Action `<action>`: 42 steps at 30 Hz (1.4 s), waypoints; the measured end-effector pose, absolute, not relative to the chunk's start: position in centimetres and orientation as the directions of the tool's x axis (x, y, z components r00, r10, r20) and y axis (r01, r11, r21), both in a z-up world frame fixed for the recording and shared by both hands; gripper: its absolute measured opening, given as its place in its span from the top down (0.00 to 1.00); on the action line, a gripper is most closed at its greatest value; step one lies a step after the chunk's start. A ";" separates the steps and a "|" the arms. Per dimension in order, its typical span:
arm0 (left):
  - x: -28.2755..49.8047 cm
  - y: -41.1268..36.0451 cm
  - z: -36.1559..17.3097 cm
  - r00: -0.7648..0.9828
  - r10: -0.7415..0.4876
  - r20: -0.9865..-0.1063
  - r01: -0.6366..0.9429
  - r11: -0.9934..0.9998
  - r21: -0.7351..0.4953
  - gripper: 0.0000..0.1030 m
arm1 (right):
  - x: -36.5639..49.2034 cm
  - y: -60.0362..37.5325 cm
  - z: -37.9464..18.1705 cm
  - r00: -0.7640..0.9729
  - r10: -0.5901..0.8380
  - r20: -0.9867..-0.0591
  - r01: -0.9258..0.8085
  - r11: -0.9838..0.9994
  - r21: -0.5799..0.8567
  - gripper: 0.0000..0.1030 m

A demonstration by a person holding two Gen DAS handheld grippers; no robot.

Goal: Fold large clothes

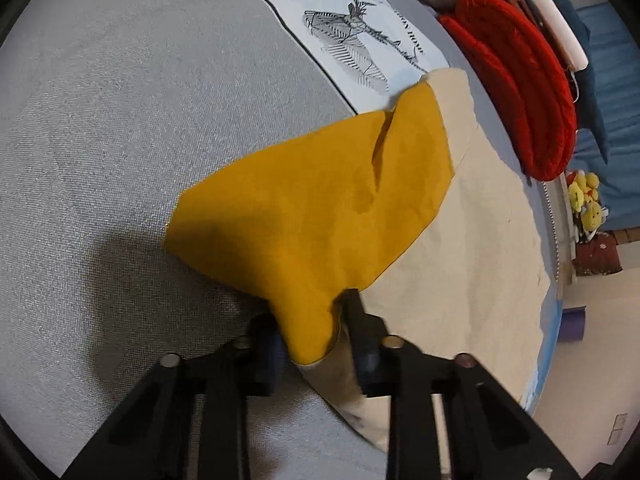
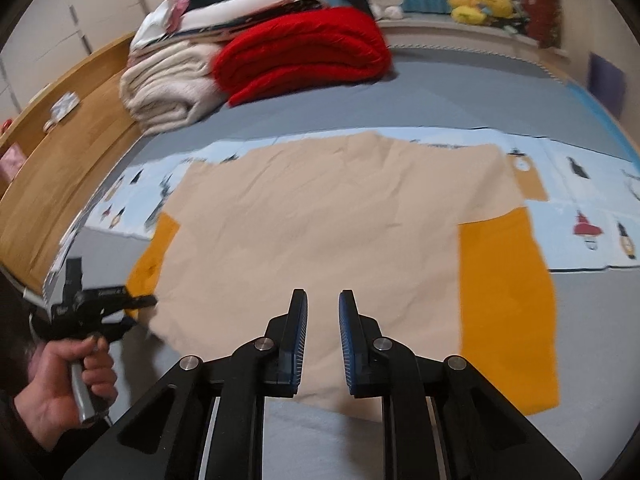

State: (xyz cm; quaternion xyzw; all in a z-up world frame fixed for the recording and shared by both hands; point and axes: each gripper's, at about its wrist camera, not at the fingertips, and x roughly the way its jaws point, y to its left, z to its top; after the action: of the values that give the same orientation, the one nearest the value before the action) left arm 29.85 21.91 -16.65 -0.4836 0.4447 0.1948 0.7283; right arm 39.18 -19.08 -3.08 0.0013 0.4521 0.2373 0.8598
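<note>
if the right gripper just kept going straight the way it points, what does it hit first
Most likely the beige body of the shirt spread flat on the bed: the right gripper points down over its near hem, nothing between its fingers. Depth is unclear, so the exact landing spot is a guess.

Your left wrist camera looks steeply down, very close to the yellow sleeve (image 1: 316, 208). Your right wrist camera looks across the bed (image 2: 460, 92) from farther back. Both views share the beige shirt (image 2: 320, 220) and the red blanket (image 2: 304, 52).
</note>
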 end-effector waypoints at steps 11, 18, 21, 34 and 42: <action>30.4 20.6 -13.5 0.567 -0.075 -0.820 -0.651 0.569 -0.503 0.95 | 40.2 -12.9 -8.3 0.307 0.419 -0.854 -0.478 0.844 0.242 0.83; 31.3 18.7 -10.2 0.617 -0.022 -0.787 -0.543 0.712 -0.445 0.96 | 42.4 -10.8 -14.6 0.193 0.285 -0.939 -0.427 0.886 0.181 0.81; 31.6 18.2 -9.1 0.637 -0.009 -0.771 -0.507 0.748 -0.428 0.96 | 42.6 -10.9 -14.0 0.213 0.299 -0.930 -0.417 0.889 0.190 0.81; 33.9 4.6 -0.8 0.770 -0.067 -0.635 -0.071 0.979 -0.190 0.98 | 44.7 -25.5 -3.7 0.548 0.392 -0.739 -0.223 0.920 0.323 0.81; 36.3 -10.5 1.2 0.757 -0.177 -0.629 0.171 0.983 -0.071 0.98 | 44.2 -35.9 -1.7 0.614 0.352 -0.706 -0.115 0.925 0.362 0.80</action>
State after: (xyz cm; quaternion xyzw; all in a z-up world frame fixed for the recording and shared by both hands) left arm 36.29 -10.50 1.23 -0.0047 0.3360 -0.0927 0.9373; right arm 44.18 -35.89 -1.72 0.1415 0.4192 0.1317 0.8871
